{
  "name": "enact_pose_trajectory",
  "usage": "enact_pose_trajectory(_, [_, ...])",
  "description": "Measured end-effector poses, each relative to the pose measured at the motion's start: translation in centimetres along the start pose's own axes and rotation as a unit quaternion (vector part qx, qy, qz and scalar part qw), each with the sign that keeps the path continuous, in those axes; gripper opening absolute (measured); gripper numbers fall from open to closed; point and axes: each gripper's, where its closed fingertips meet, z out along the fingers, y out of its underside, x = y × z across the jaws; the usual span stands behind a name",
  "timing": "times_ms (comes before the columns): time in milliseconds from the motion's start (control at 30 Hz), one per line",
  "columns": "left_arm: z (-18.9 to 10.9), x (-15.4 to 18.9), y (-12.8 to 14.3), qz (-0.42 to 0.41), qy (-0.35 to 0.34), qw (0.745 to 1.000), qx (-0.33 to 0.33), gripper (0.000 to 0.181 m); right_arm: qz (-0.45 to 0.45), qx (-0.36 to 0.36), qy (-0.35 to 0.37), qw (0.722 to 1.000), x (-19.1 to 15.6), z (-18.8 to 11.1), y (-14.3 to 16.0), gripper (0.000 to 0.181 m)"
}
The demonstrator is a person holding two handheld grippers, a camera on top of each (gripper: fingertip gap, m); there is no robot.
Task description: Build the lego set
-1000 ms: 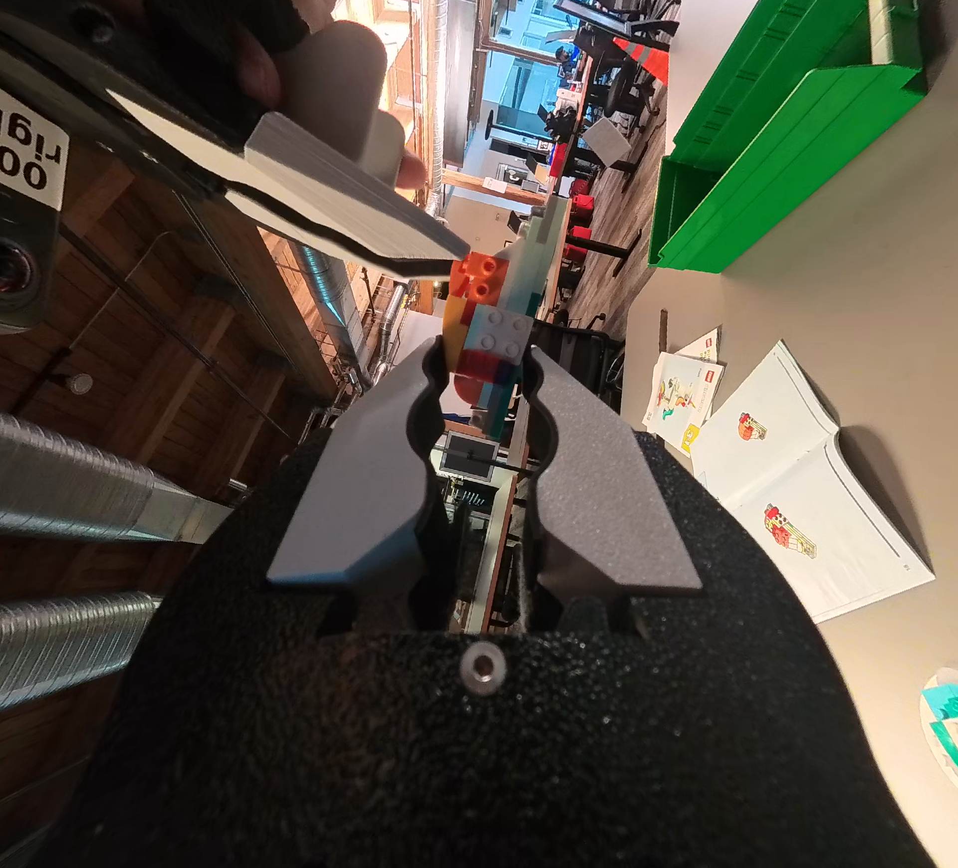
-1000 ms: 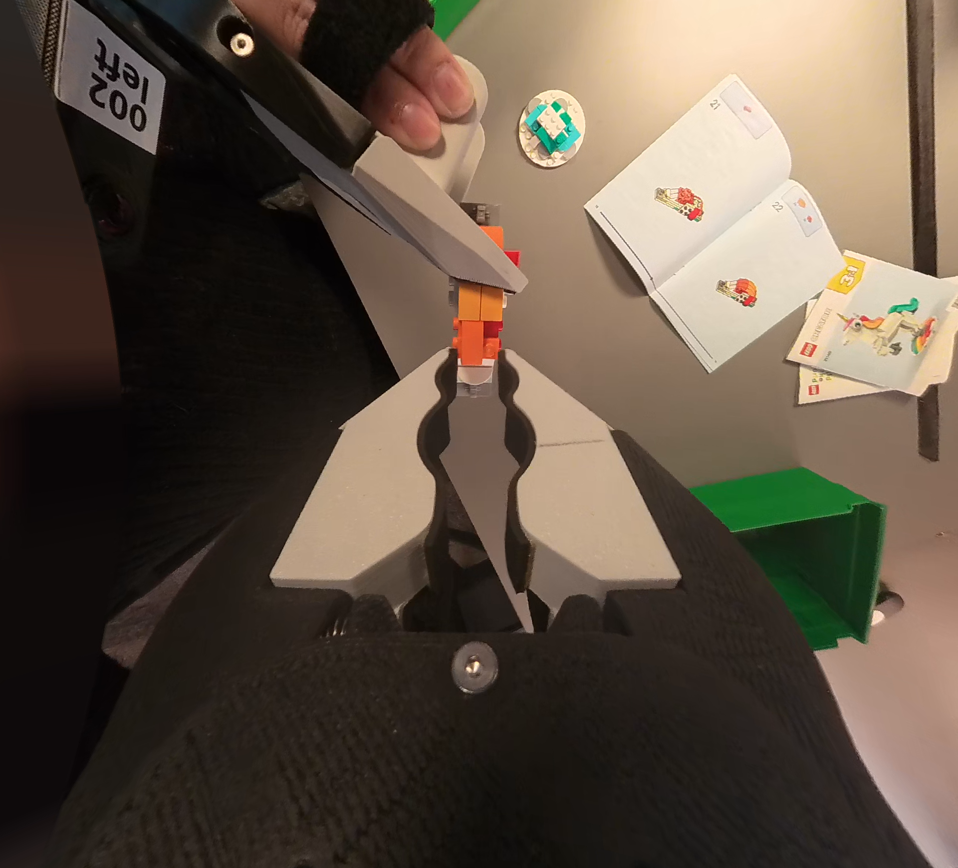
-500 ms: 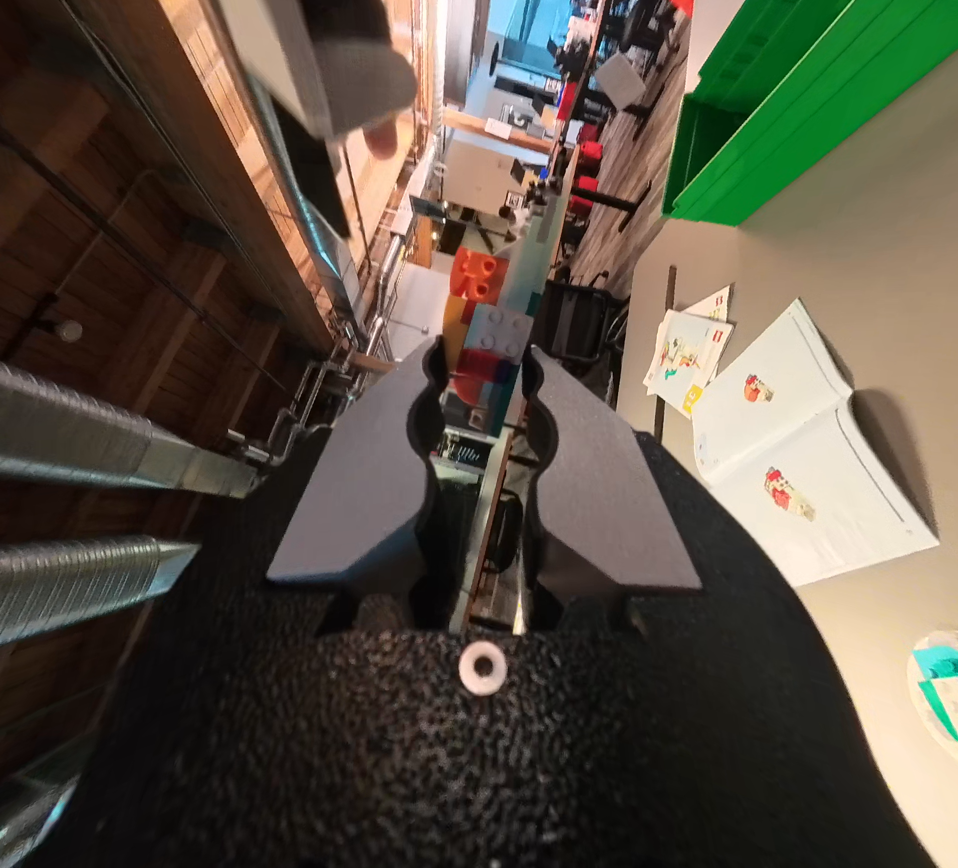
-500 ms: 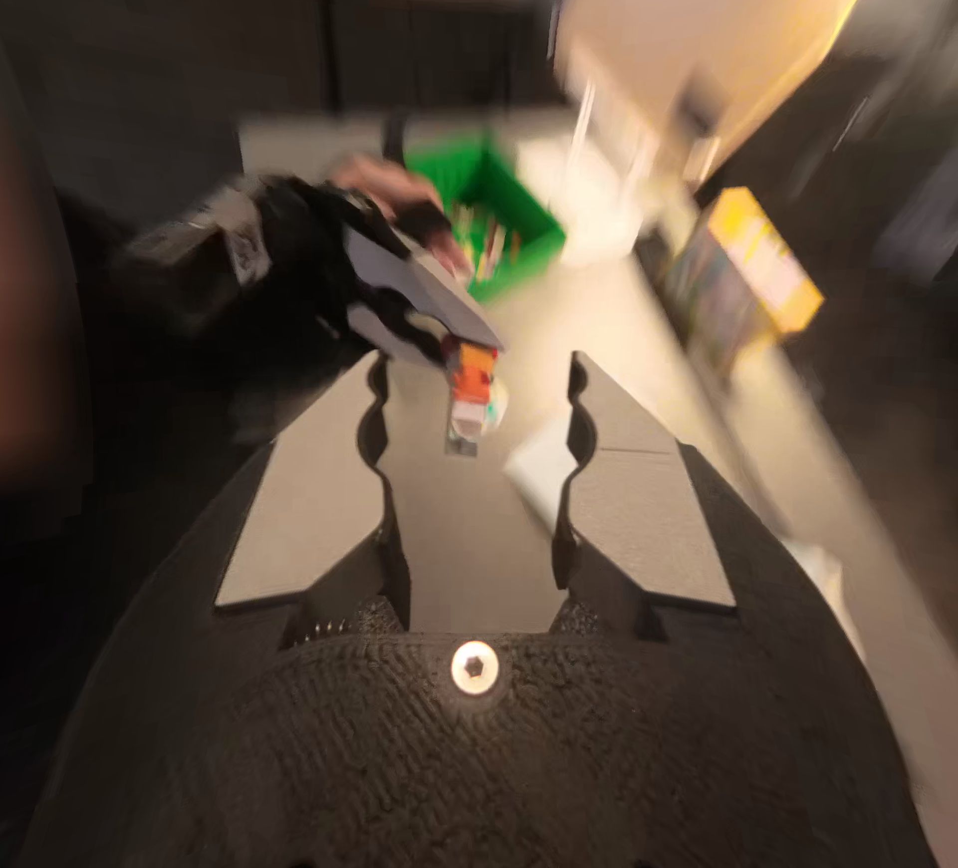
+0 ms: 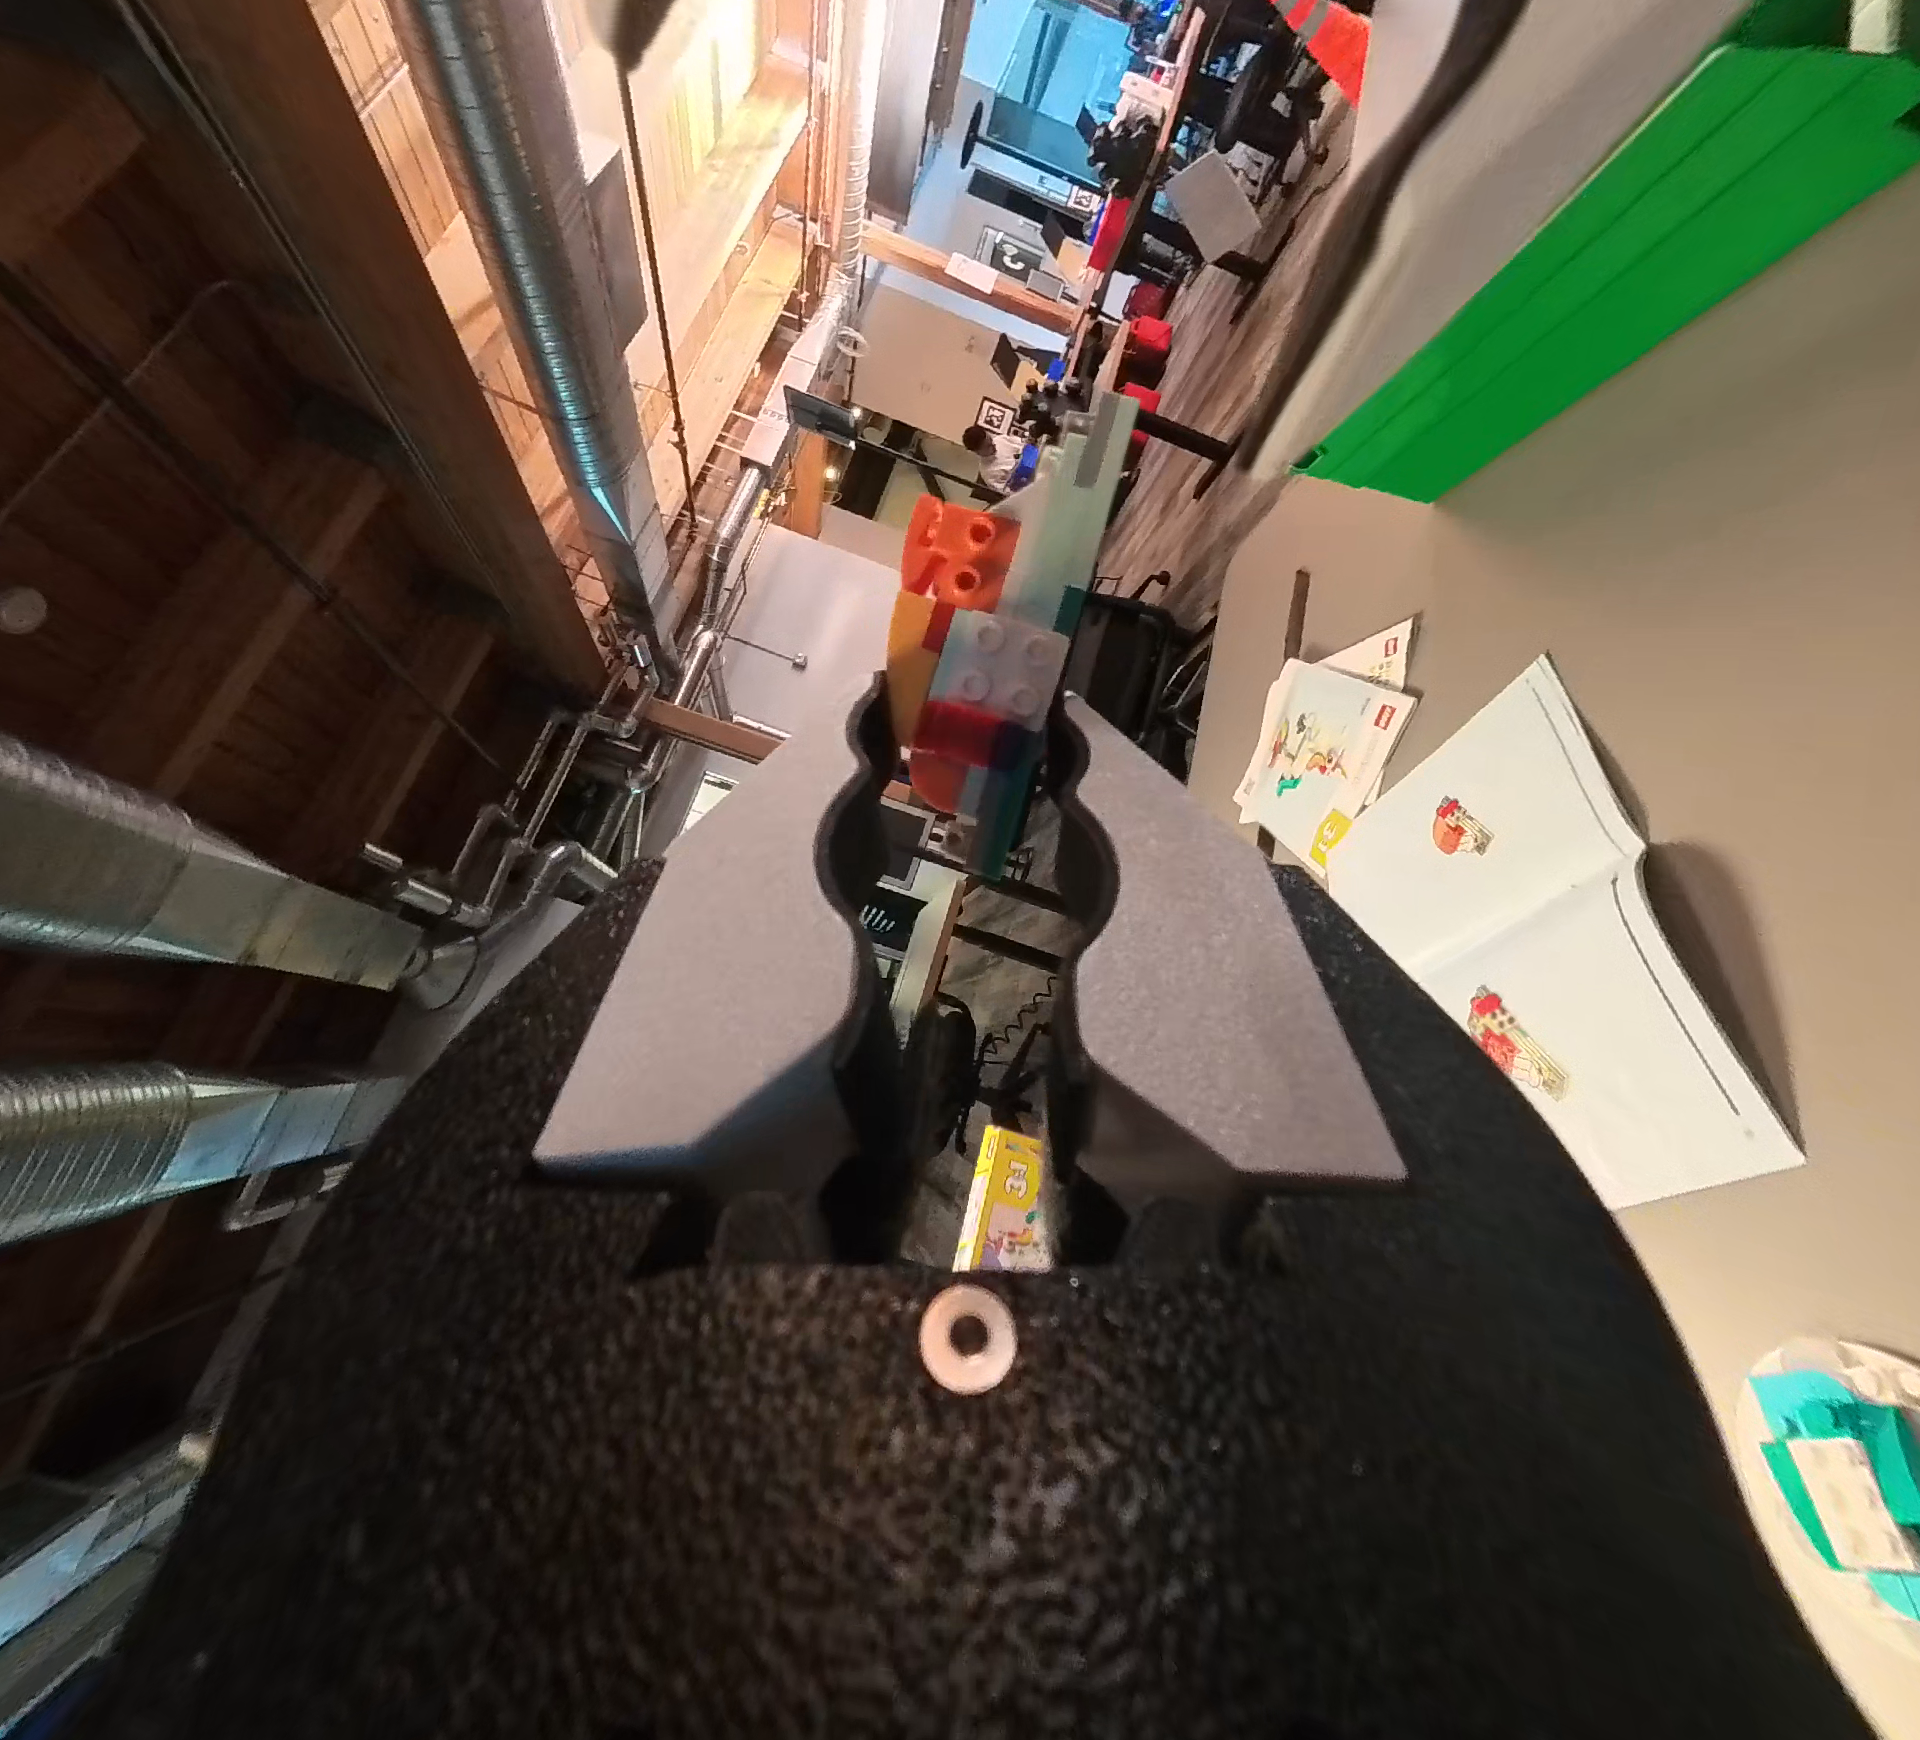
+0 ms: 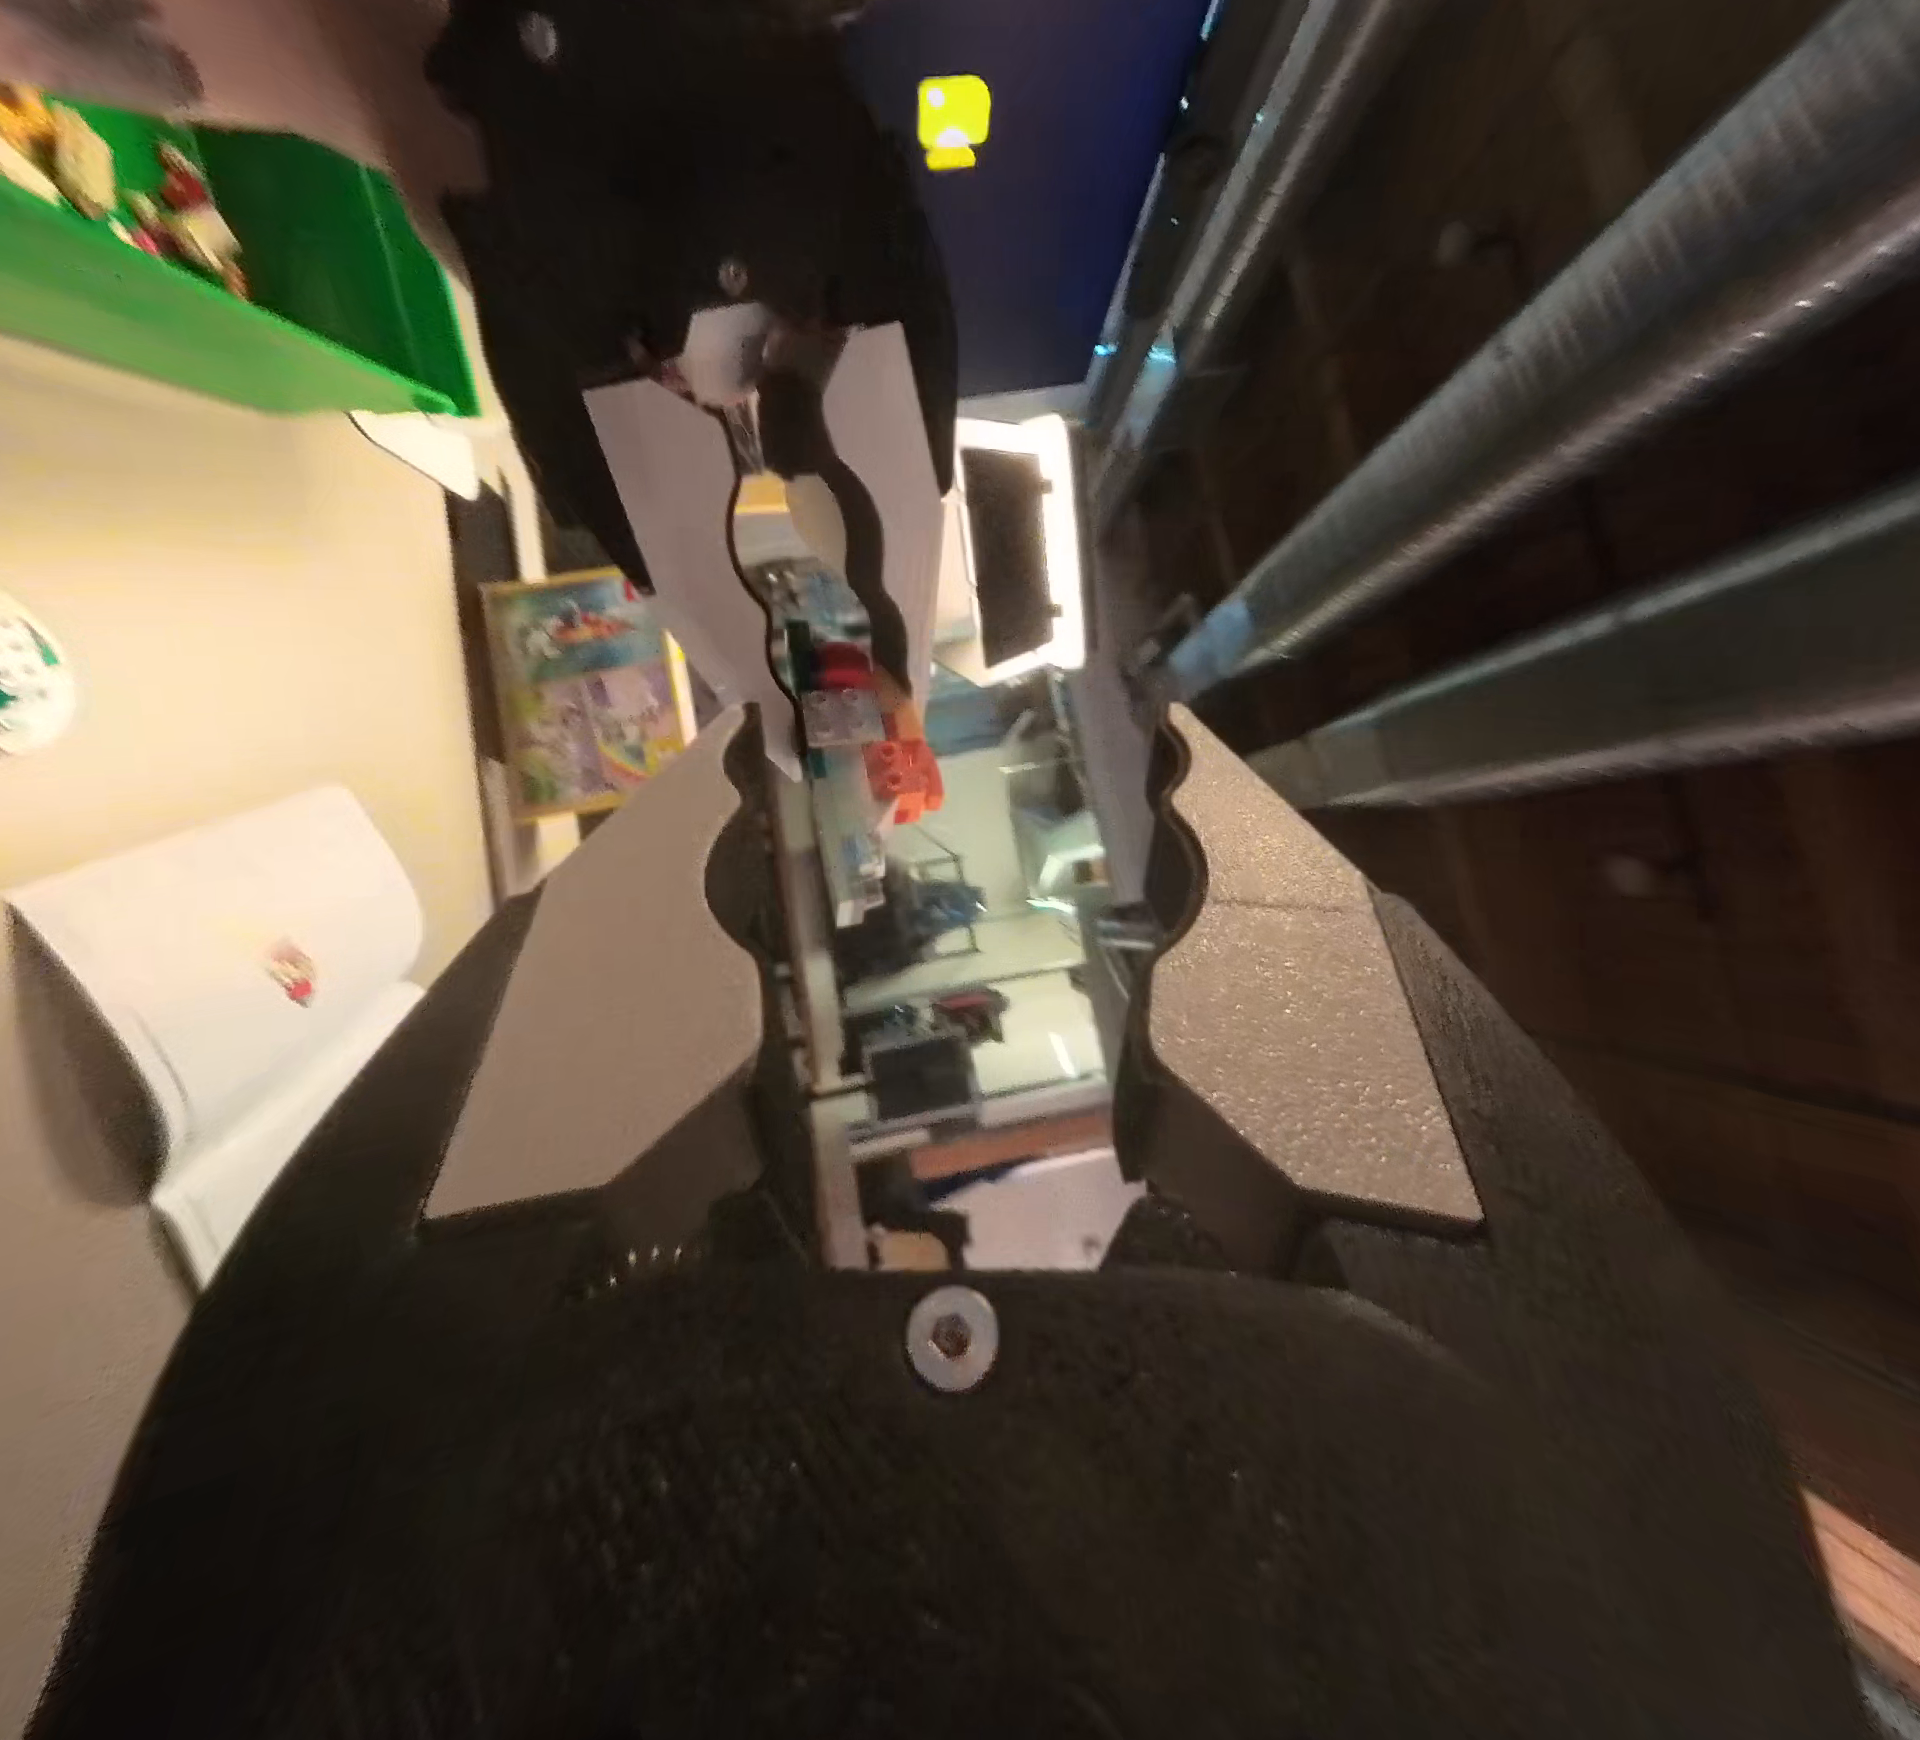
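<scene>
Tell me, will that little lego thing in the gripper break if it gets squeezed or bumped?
Probably at the joints. The lego model is many small bricks stacked, so a bump could pop one off. The left gripper pinches only its lower end; the long pale piece sticks out, so a knock there could lever it loose. It looks stiff, likely light.

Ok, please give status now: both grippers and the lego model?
Left gripper shut on lego model, held up. Right gripper open, empty, facing it. Nothing between them.
</scene>
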Motion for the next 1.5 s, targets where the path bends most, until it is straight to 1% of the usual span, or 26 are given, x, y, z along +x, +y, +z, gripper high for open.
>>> enact_pose_trajectory(33, [0.1,0.1,-0.1,0.001,0.001,1.000,0.000,0.025,-0.005,-0.008,0.008,1.000,-0.2,0.0,0.1,0.070])
enact_pose_trajectory(100, [0.2,0.2,-0.3,-0.003,0.003,1.000,0.006,0.025,0.043,0.003,0.019,0.999,-0.7,-0.1,0.1,0.055])
enact_pose_trajectory(133, [0.2,0.2,-0.4,-0.006,0.003,1.000,0.009,0.025,0.082,0.012,0.022,0.996,-1.0,-0.1,0.1,0.053])
enact_pose_trajectory(200, [0.1,0.1,-0.6,-0.006,0.003,1.000,0.010,0.025,0.137,0.007,0.040,0.990,-1.1,-0.3,0.7,0.053])
enact_pose_trajectory(300, [0.1,0.1,-0.7,-0.003,0.002,1.000,0.010,0.025,0.152,0.002,0.084,0.985,-0.7,-0.7,1.0,0.051])
enact_pose_trajectory(367, [0.0,0.1,-1.0,-0.007,0.004,1.000,0.018,0.025,0.139,0.000,0.085,0.987,-0.6,-0.3,1.4,0.050])
enact_pose_trajectory(467, [0.0,0.2,-1.1,-0.006,0.007,1.000,0.019,0.025,0.112,-0.037,0.050,0.992,-0.7,0.5,2.4,0.056])
enact_pose_trajectory(600, [-0.1,0.2,-1.2,-0.001,0.007,1.000,0.016,0.025,0.057,-0.061,0.000,0.996,-1.5,1.0,1.9,0.056])
enact_pose_trajectory(667, [-0.2,0.3,-1.4,-0.001,0.008,1.000,0.018,0.025,0.025,-0.092,-0.016,0.995,-1.8,1.3,2.4,0.057])
enact_pose_trajectory(767, [-0.2,0.4,-1.4,0.004,0.011,1.000,0.015,0.025,-0.016,-0.118,-0.028,0.992,-1.8,1.4,2.7,0.057])
enact_pose_trajectory(867, [-0.3,0.6,-1.6,0.005,0.015,1.000,0.020,0.025,-0.029,-0.135,-0.042,0.990,-2.0,1.4,2.9,0.058])
enact_pose_trajectory(1000, [-0.2,0.7,-1.8,0.008,0.016,1.000,0.022,0.025,-0.054,-0.167,-0.061,0.983,-2.6,1.6,3.9,0.056])
enact_pose_trajectory(1133, [-0.3,0.7,-1.9,0.010,0.016,1.000,0.023,0.026,-0.063,-0.180,-0.056,0.980,-2.4,1.9,4.4,0.049])
enact_pose_trajectory(1367, [-0.6,0.6,-1.8,0.018,0.015,0.999,0.022,0.026,-0.066,-0.177,-0.041,0.981,-1.9,2.0,4.2,0.039])
enact_pose_trajectory(1500, [-0.5,0.8,-1.9,0.024,0.017,0.999,0.019,0.026,-0.065,-0.176,-0.042,0.981,-2.0,2.1,4.2,0.039])
